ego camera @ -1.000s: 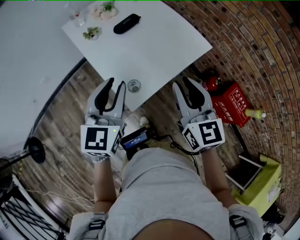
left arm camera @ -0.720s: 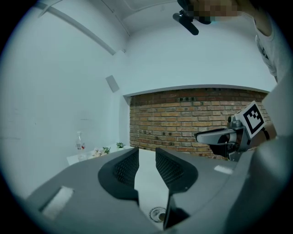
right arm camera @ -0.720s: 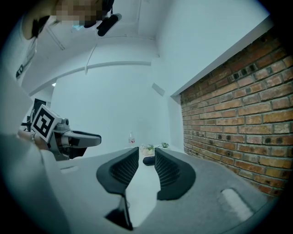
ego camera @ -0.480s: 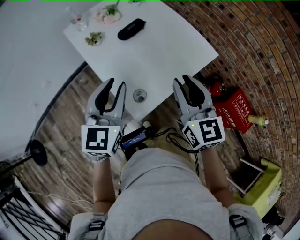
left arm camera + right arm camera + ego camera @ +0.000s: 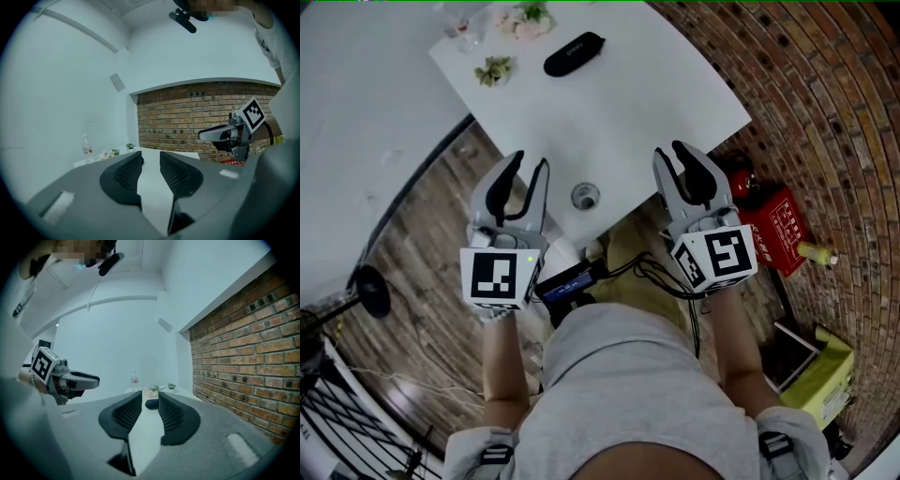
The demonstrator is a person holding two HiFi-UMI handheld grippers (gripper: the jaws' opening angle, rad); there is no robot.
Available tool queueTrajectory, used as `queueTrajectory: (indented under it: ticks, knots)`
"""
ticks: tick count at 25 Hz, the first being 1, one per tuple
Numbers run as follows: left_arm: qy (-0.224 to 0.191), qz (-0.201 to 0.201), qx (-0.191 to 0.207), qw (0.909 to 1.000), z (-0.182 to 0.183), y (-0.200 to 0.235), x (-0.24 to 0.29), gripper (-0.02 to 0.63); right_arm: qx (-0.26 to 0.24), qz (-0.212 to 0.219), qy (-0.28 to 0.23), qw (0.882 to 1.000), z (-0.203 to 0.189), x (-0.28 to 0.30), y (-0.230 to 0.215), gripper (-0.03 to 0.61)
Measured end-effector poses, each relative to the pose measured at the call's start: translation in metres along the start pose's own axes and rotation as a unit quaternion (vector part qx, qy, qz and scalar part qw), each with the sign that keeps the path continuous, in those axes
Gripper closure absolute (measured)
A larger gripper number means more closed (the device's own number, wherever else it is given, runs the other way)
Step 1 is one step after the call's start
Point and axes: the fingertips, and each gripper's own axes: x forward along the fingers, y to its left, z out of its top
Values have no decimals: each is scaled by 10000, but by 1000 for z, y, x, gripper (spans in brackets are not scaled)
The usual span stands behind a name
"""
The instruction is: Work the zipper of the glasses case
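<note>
Glasses case (image 5: 574,53) black, on white table (image 5: 666,89), red box (image 5: 783,230) lettering illegible

Glasses case (image 5: 574,53) on table (image 5: 661,98), far end

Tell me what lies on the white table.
A black glasses case, a small plant, flowers and a clear bottle at the far end; a round fitting near the front edge. Nothing on it looks covered.

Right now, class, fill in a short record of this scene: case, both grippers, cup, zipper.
case: black, at the far end of the table, untouched
left gripper: open, empty, far from the case
right gripper: open, empty, far from the case
cup: on the table's near corner, between the grippers
zipper: too small to tell
</note>
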Motion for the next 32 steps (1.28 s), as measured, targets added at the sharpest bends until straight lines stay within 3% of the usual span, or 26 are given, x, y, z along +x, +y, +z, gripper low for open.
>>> queueTrajectory:
  ticks: [13, 22, 29, 32]
  knots:
    - [85, -17, 354, 9993, -8, 21, 79, 474, -245, 499, 396, 9977, -16, 85, -26, 466]
    - [547, 39, 687, 9961, -30, 41, 146, 442, -92, 771, 696, 9946, -40, 140, -60, 460]
    - [881, 1, 917, 9919, -58, 51, 189, 414, -63, 961, 891, 9914, -59, 176, -75, 419]
    - [1090, 27, 1277, 9858, -72, 56, 204, 402, -70, 1001, 930, 9906, -65, 190, -78, 419]
